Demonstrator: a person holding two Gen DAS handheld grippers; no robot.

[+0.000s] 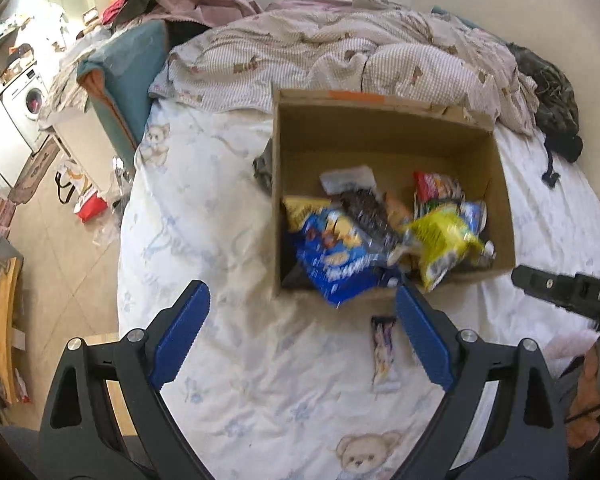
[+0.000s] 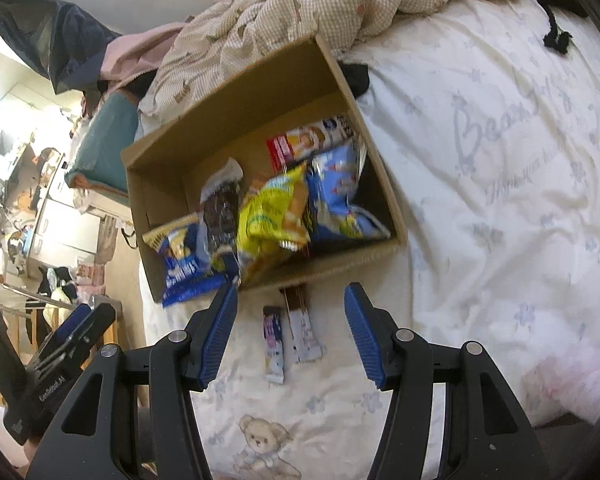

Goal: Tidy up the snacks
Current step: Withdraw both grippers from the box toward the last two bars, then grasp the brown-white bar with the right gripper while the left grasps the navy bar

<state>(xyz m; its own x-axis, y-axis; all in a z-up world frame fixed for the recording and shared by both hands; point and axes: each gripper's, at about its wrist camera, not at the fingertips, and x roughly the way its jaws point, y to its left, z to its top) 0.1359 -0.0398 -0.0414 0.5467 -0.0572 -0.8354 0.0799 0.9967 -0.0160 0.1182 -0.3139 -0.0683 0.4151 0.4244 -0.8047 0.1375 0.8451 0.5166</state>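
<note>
Mostly I judged it done: the box (image 2: 352,258) on the bed (image 2: 500,160) held most snacks, 2 bars (image 2: 289,336) lay just outside it, and my left gripper (image 1: 302,338) and right gripper (image 2: 291,334) gaped empty.

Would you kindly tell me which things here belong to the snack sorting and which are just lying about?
Belongs to the job:
cardboard box
yellow snack bag
blue snack bag
red packet
two snack bars on the sheet
left gripper, open
right gripper, open

Just lying about:
rumpled quilt
teal cushion
washing machine
</note>
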